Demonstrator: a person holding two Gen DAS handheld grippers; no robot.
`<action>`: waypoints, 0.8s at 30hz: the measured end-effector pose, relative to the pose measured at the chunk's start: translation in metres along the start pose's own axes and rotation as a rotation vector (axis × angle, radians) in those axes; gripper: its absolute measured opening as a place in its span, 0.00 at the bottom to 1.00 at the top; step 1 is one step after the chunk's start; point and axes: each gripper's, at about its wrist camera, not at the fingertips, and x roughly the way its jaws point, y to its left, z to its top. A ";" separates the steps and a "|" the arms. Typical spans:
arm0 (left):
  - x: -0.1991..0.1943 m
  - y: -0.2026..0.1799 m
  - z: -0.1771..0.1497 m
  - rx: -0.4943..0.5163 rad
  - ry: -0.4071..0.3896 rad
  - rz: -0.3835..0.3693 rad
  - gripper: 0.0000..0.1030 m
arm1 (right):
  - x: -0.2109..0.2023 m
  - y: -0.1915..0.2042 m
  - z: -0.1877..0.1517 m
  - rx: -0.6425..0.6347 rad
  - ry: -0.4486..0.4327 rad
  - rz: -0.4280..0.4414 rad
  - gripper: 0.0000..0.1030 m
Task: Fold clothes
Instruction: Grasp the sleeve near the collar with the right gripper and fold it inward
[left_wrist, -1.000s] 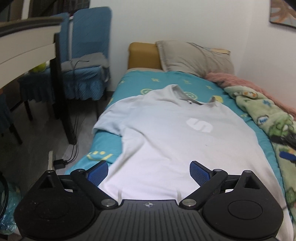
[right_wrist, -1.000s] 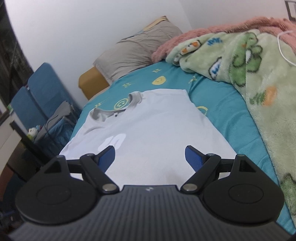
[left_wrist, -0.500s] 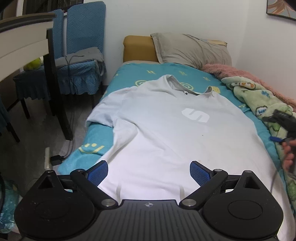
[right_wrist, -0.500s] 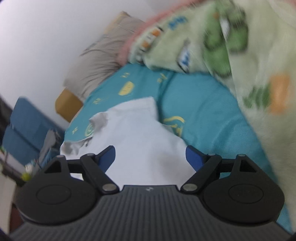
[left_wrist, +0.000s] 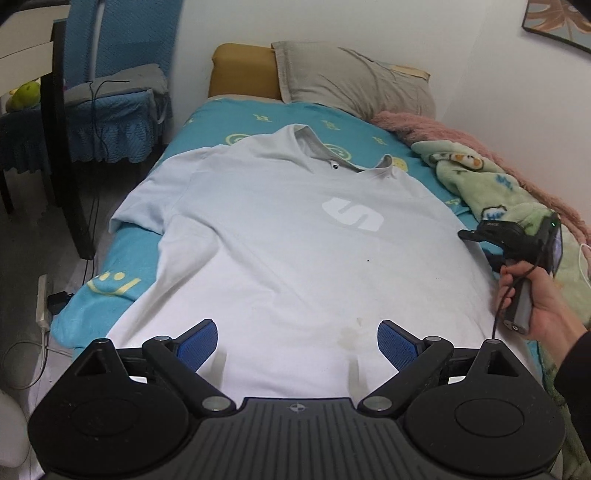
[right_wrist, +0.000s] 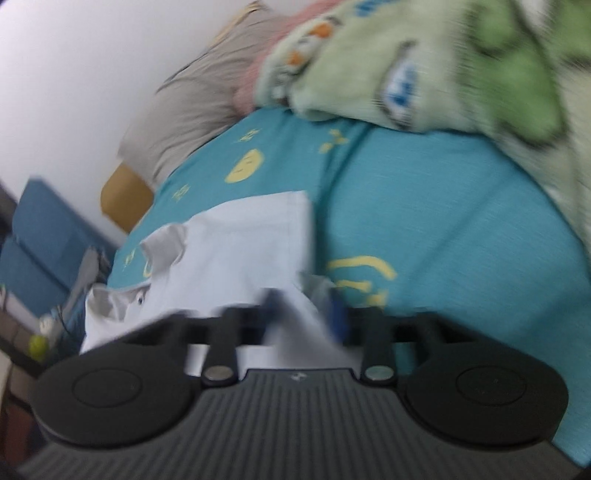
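Observation:
A pale grey-white T-shirt (left_wrist: 295, 236) with a white S logo lies flat, front up, on the teal bed sheet (left_wrist: 110, 288). My left gripper (left_wrist: 297, 345) is open and empty above the shirt's hem. My right gripper (right_wrist: 303, 310) sits at the shirt's right edge near the sleeve (right_wrist: 258, 236); its fingers are close together with shirt fabric between them, but the right wrist view is blurred by motion. The right gripper also shows in the left wrist view (left_wrist: 467, 235), held by a hand, low on the shirt's right side.
A grey pillow (left_wrist: 351, 81) and a mustard cushion (left_wrist: 243, 70) lie at the bed's head. A green patterned blanket (left_wrist: 491, 192) and a pink one (left_wrist: 436, 129) run along the right side. A blue chair (left_wrist: 118, 99), cables and a power strip (left_wrist: 42, 302) stand left of the bed.
My right gripper dropped down to the shirt's right edge and its fingers closed in from wide open. My left gripper rose and drew back a little, still open.

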 end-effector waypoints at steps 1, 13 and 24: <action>0.001 0.000 0.000 -0.001 0.002 -0.004 0.92 | 0.001 0.013 -0.001 -0.067 -0.008 -0.015 0.13; -0.002 0.003 0.001 -0.012 0.002 0.041 0.92 | 0.005 0.165 -0.090 -0.813 -0.087 -0.033 0.11; -0.007 0.004 0.000 0.005 -0.029 0.068 0.92 | -0.055 0.185 -0.100 -0.656 -0.055 0.189 0.73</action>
